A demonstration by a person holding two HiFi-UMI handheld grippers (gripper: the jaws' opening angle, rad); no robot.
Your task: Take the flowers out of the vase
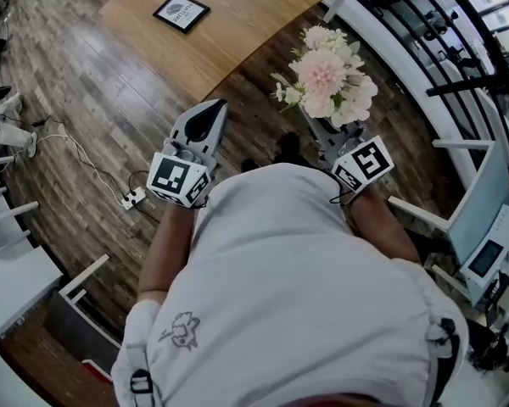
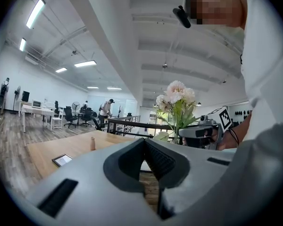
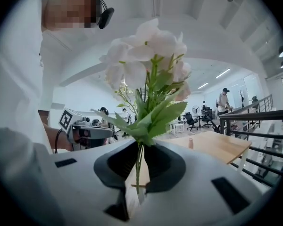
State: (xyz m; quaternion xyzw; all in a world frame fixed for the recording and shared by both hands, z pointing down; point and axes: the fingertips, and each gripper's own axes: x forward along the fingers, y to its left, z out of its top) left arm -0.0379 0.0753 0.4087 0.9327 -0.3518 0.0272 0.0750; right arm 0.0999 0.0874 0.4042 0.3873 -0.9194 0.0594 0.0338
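Right gripper (image 3: 140,149) is holding the flowers (image 3: 146,65) above the wooden floor (image 1: 93,91).

In the head view the long table (image 1: 246,19) is lying at 12 o'clock. The flowers are standing upright at 1 o'clock, clear of the table, their thin green stems pinched between the 2 jaws of the right gripper and the blooms rising above it. The left gripper (image 1: 212,113) is hovering at 11 o'clock, well apart from the flowers, its jaws pressed together on nothing. A framed card (image 1: 181,12) is resting on the table at 11 o'clock.
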